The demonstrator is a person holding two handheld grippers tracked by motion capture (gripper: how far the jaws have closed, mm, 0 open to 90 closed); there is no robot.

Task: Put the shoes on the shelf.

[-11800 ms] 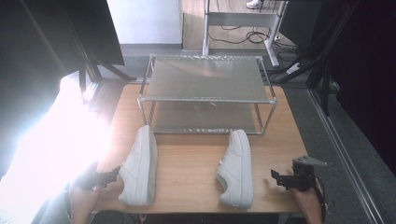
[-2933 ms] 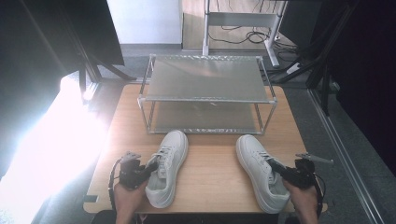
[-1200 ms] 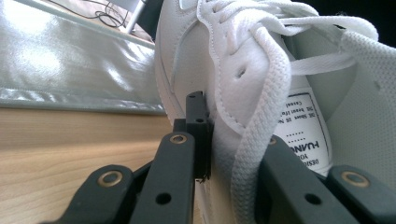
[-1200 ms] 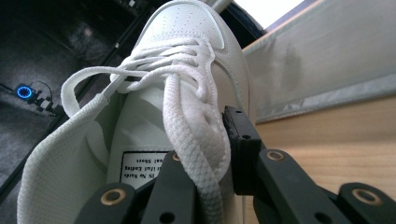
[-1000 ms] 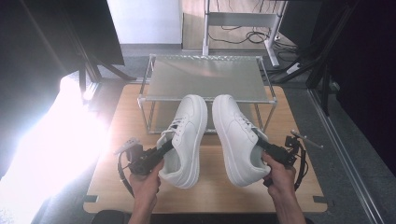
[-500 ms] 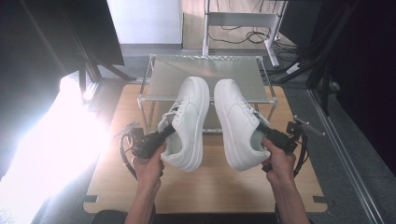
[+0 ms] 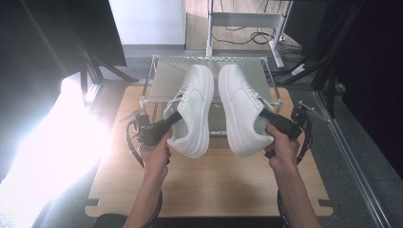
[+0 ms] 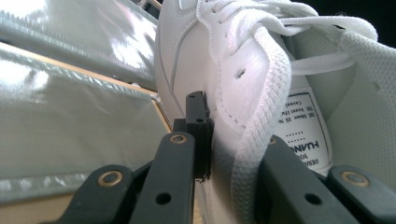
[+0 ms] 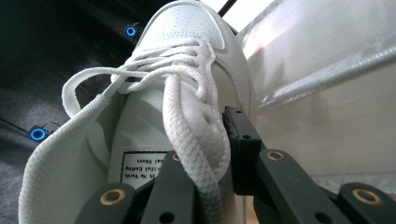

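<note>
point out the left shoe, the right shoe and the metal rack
left shoe (image 7: pixel 196 102), high view, on its white side panel.
right shoe (image 7: pixel 240 102), high view, on its white side panel.
metal rack (image 7: pixel 166 78), high view, on the bare left part of its top shelf.

Two shoes are held side by side above the bench (image 7: pixel 209 185), toes pointing away from the person toward the wire rack (image 7: pixel 161 78) at the bench's far edge. The left shoe (image 7: pixel 192 107) sits in the left claw (image 7: pixel 164 126), clamped on its side wall with one jaw inside the opening and one outside. The right shoe (image 7: pixel 242 109), just beside it and apart, is clamped the same way in the right claw (image 7: pixel 273 122). Both toes overlap the rack's top shelf in the high view
</note>
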